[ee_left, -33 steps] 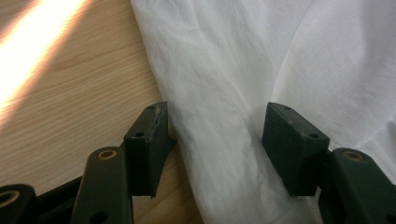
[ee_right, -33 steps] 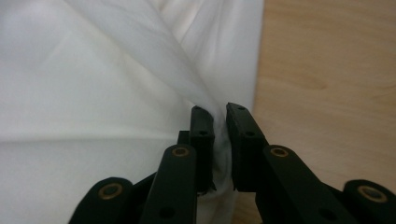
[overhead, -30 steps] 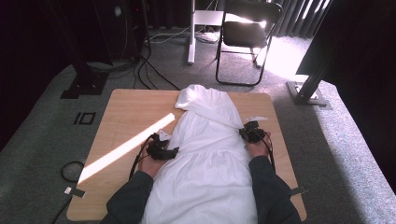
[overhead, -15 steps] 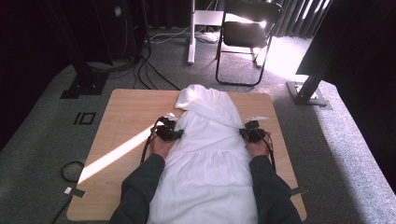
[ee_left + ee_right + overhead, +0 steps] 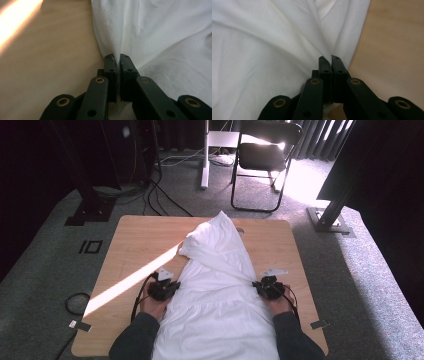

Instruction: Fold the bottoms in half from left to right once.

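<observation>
My left tool [image 5: 172,286] has slid back along the white cotton garment [image 5: 220,285] and its jaws have just closed, pinching the left edge; right tool [image 5: 263,285] pinches the right edge. Garment lies mid wooden desk [image 5: 140,245]. Keep both pinches firm, pull evenly.

A lab or studio: carpet floor [image 5: 60,265], floor cables [image 5: 165,195], metal stands [image 5: 332,215].

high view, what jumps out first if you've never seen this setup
A white garment runs down the middle of the wooden table. The left gripper and right gripper are each shut on one of its side edges. A bright sunlight stripe slants across the table's left half.
</observation>
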{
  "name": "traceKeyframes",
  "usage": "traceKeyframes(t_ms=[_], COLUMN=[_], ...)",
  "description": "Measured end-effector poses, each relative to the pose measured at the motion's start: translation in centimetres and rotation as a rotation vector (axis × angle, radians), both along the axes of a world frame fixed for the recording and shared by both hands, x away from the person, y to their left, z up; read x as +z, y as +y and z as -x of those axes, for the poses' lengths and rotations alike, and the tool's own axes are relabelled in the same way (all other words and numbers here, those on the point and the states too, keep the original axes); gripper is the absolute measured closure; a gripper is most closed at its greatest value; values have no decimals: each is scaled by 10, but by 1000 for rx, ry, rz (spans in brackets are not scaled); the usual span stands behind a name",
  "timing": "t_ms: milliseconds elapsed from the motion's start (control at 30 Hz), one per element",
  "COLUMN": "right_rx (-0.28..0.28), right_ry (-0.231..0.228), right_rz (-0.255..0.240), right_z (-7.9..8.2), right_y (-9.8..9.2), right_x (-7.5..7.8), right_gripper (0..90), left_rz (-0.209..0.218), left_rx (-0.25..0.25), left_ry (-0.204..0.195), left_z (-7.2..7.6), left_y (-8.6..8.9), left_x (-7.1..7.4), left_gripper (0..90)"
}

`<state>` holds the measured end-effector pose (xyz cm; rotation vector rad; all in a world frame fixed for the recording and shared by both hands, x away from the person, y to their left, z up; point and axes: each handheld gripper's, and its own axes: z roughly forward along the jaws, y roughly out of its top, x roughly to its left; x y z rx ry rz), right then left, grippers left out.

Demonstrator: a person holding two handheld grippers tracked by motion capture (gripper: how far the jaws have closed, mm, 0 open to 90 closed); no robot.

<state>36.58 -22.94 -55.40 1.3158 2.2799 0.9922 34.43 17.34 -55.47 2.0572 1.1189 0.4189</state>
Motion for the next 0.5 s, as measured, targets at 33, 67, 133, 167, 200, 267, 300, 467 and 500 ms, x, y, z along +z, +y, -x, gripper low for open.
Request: traceKeyframes(t_ms=[33,67,133,167,200,267,300,467,500], right_rx=[10,19,32,40,46,57,54,75,97], right_ry=[7,13,33,45,54,44,18,-63,-78], right_rz=[-13,-25,-45,-47,-42,-24,-21,-57,-53], right_z=[10,20,38,44,48,51,50,34,30], right_y=[0,-1,-3,-3,-3,-2,-2,10,17], right_x=[-1,-1,-1,-1,0,2,4,28,34], right_gripper=[881,881,881,880,868,751,687,516,495], left_rz=[10,12,5,-13,-33,-56,-54,-46,-45], left_rx=[-7,-16,-30,-40,-41,-32,-19,1,-1], left_ry=[-3,-3,5,-3,-12,-26,-26,-56,-56], left_z=[12,22,36,40,42,41,38,19,13], left_y=[2,4,5,5,4,4,5,2,-1], left_x=[-1,-2,-1,-1,0,2,3,13,16], left_gripper=[866,866,856,834,779,670,624,517,511])
